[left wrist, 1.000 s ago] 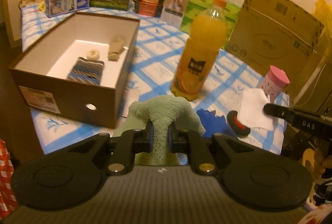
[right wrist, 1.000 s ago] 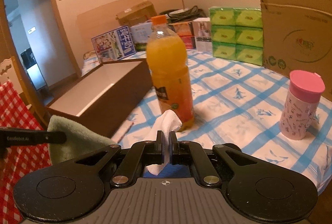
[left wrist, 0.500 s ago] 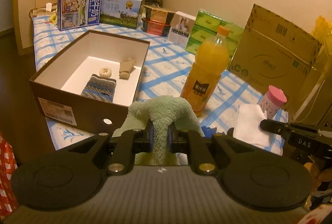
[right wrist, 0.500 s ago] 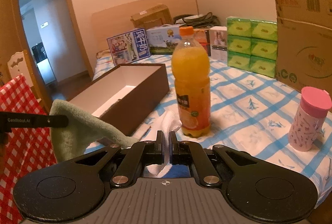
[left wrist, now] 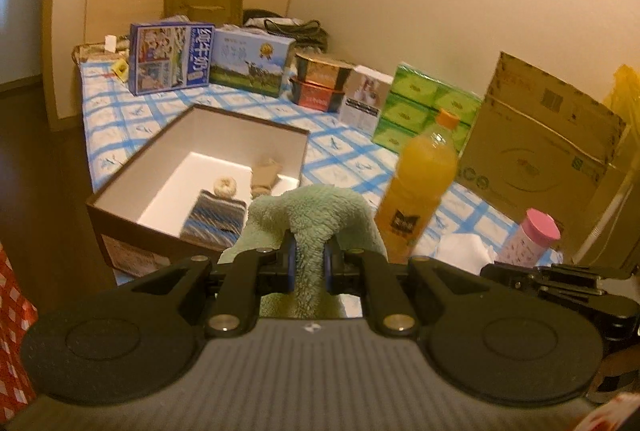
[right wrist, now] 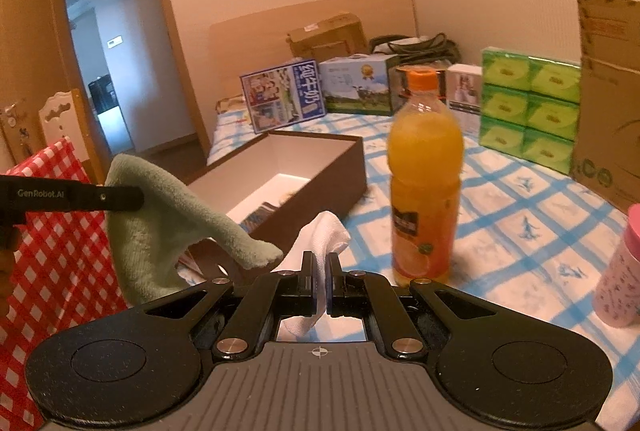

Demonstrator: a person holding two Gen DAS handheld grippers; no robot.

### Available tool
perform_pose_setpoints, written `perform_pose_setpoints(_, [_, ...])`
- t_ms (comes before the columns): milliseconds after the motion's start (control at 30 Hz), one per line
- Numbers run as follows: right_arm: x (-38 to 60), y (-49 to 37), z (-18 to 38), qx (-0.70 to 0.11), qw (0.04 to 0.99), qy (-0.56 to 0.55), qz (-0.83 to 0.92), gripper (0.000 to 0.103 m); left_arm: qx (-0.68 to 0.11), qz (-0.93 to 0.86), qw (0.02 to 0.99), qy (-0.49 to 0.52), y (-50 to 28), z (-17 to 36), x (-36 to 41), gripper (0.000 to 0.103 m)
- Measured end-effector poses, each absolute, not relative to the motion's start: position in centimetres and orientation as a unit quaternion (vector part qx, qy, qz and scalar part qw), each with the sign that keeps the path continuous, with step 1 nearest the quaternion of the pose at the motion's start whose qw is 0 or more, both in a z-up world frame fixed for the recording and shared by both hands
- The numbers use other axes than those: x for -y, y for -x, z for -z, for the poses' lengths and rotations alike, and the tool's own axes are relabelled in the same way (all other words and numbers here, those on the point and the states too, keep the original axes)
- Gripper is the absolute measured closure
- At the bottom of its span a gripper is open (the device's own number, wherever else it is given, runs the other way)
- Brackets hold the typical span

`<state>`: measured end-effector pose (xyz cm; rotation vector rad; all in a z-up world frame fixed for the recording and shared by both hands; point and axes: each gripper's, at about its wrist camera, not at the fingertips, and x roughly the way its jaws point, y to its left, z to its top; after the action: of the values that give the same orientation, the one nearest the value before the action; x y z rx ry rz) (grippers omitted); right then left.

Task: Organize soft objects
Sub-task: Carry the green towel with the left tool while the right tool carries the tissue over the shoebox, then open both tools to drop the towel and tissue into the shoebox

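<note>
My left gripper (left wrist: 309, 263) is shut on a fluffy green cloth (left wrist: 320, 211) and holds it in the air near the front of an open brown box (left wrist: 128, 187). The green cloth also shows in the right wrist view (right wrist: 160, 215), hanging from the left gripper. The box holds a striped sock (left wrist: 214, 219), a small round roll (left wrist: 225, 187) and a beige sock (left wrist: 264, 177). My right gripper (right wrist: 320, 283) is shut on a white cloth (right wrist: 324, 235), lifted above the table and right of the box (right wrist: 320, 171).
An orange juice bottle (left wrist: 420, 191) stands right of the box; it also shows in the right wrist view (right wrist: 424, 183). A pink cup (left wrist: 528, 239) stands further right. Cartons, green tissue packs (left wrist: 420, 111) and a cardboard box (left wrist: 540, 135) line the back. Red checked fabric (right wrist: 48, 263) is at the left.
Both grippers have risen and pulled back from the table, each carrying its cloth. The box and bottle now look farther away and lower.
</note>
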<state>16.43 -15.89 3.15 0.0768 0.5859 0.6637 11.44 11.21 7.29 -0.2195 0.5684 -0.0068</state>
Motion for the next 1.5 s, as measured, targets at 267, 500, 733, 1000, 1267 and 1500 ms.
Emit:
perform_pose_setpoints(267, [12.3,-19.7,-4.2,-0.267,0.899,-0.043,-0.345,0.099,-0.248,-0.021,0.963,0.107,-14.0,-8.8,-13.7,0.092])
perform_pose_setpoints(500, [7.5,-23.5,-4.5,-0.26,0.894,-0.042,-0.362,0.099,-0.236,-0.043,0.966,0.094,-18.2,-9.4,-16.4,0.092])
perform_pose_setpoints(733, [2.5,-28.3,-3.4,-0.259,0.894,-0.033,-0.363,0.099,-0.246,-0.061,0.964,0.084,-23.7,-8.6,-20.0,0.092])
perform_pose_setpoints(1000, [-2.0,-34.7,-0.6,-0.278,0.897,-0.012,-0.344,0.099,-0.288,-0.072,0.952,0.072,-31.1,-5.2,-24.1,0.092])
perform_pose_setpoints(1267, [-4.9,-39.6,2.5,-0.299,0.896,-0.002,-0.327,0.099,-0.315,-0.067,0.945,0.051,-36.9,-1.8,-25.6,0.092])
perform_pose_setpoints(1500, [-6.2,-42.2,4.5,-0.31,0.896,0.008,-0.319,0.099,-0.325,-0.059,0.943,0.046,-40.3,-0.1,-26.2,0.092])
